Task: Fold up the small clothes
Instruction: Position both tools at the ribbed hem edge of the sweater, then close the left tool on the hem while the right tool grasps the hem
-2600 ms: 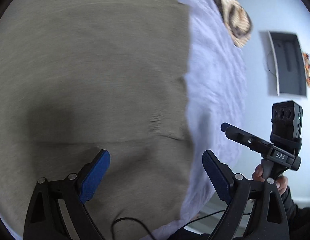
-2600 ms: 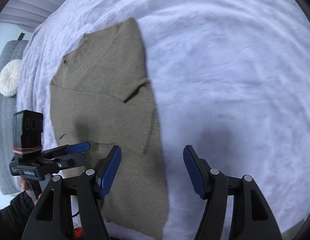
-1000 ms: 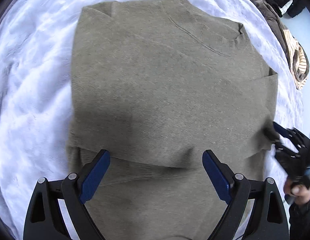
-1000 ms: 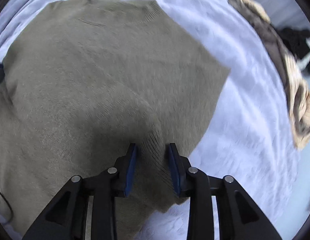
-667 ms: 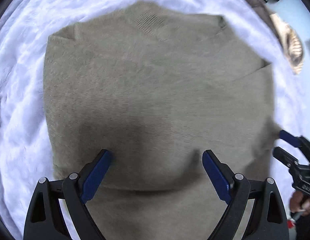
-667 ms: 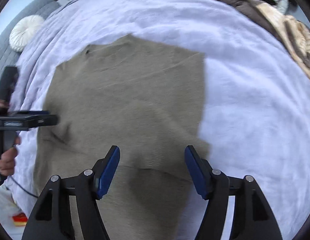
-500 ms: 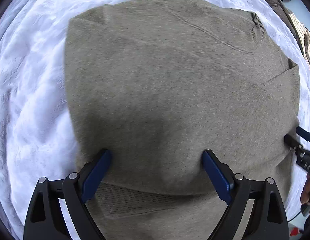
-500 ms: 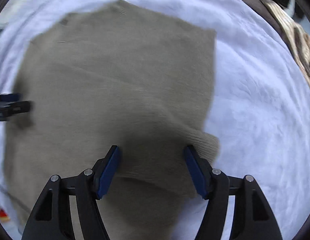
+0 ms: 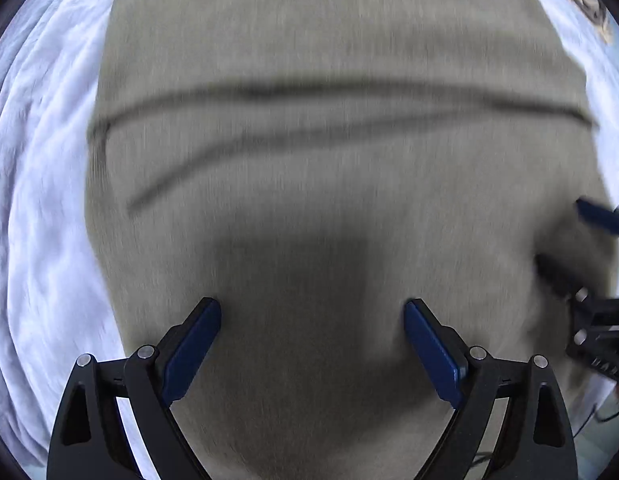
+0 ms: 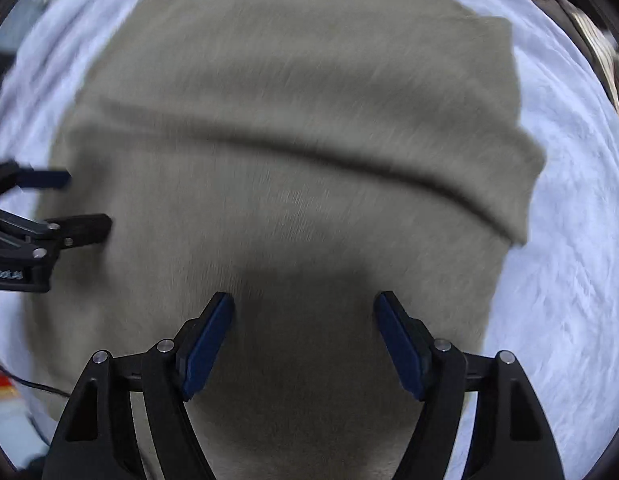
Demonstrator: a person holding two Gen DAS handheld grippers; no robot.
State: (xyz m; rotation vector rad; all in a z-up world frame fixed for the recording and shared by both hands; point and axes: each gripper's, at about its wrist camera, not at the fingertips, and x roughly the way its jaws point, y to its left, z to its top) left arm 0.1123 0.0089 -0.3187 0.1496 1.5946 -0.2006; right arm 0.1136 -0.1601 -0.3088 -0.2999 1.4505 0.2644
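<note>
An olive-grey knit sweater (image 9: 329, 152) lies on a white bedspread (image 9: 41, 200), partly folded, with a fold edge running across it. It also fills the right wrist view (image 10: 293, 128). My left gripper (image 9: 311, 344) is open and empty, low over the near part of the sweater. My right gripper (image 10: 305, 336) is open and empty, low over the same sweater. The right gripper shows at the right edge of the left wrist view (image 9: 581, 248), and the left gripper at the left edge of the right wrist view (image 10: 61, 204). Both views are motion-blurred.
The white bedspread (image 10: 569, 240) surrounds the sweater. Brown and patterned clothes (image 10: 597, 40) lie at the far right of the bed. A black cable (image 10: 25, 384) and a small red object (image 10: 1, 382) show at the lower left.
The right gripper let go of the sweater's edge and opened. Both grippers dropped closer to the sweater, which now shows a fold line across it.
</note>
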